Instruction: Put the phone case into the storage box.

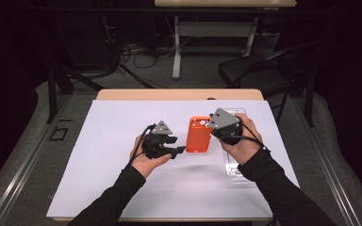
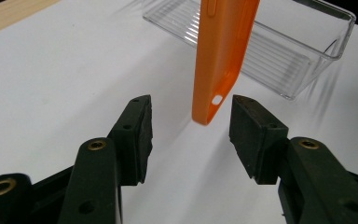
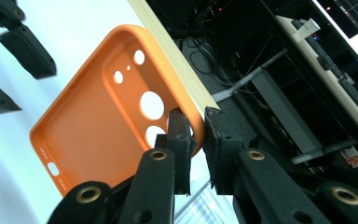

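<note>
Pinching the orange phone case (image 3: 116, 116) w/ my right gripper (image 3: 196, 128): in the right gripper view the jaws are pressed on the case's rim near the camera cut-outs, at centre frame, one pad inside the shell and one outside. The case fills the left-centre of that view, inner side facing the camera, tilted, held up off the white mat (image 1: 122, 155).

In the high view the case (image 1: 198, 135) sits just right of centre, w/ the right gripper (image 1: 212, 126) at its upper right corner and my right hand (image 1: 242, 143) behind it. The left gripper (image 1: 179, 150) is just left of the case's lower edge, left hand (image 1: 148, 160) below it.

Left gripper view: the jaws stand spread, pads (image 2: 137, 135) on either side of the case's bottom corner (image 2: 219, 60), which hangs edge-on between them at centre frame. I see clear gaps on both sides, so the pads aren't touching it. The case's lower corner is above the mat, not resting on it.

A clear plastic tray (image 2: 307, 42) lies on the mat in the upper right of that view, beyond the case. In the high view it's (image 1: 233, 167) mostly under my right hand and wrist. The mat covers a wooden table (image 1: 179, 94), bare at the far edge.
</note>
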Demonstrator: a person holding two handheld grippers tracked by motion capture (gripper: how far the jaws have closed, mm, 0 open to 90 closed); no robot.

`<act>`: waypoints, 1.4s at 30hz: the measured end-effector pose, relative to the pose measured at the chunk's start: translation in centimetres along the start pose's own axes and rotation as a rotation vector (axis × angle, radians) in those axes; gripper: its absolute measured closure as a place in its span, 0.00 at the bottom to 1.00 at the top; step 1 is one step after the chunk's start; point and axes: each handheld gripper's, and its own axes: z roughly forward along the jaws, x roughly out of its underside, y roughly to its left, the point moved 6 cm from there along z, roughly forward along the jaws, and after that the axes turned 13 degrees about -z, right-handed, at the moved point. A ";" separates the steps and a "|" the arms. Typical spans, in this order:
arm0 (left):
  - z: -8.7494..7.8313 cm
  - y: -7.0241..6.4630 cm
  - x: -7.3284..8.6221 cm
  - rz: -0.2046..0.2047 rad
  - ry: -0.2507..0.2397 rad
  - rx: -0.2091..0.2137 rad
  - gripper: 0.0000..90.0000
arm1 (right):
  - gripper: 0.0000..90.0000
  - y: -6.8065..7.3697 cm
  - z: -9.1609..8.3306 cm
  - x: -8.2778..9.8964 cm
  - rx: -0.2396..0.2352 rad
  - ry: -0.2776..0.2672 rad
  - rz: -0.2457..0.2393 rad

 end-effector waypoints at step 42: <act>-2.1 3.1 2.2 -0.088 -0.075 -0.019 0.25 | 0.91 -6.0 0.2 2.9 0.168 0.043 -0.078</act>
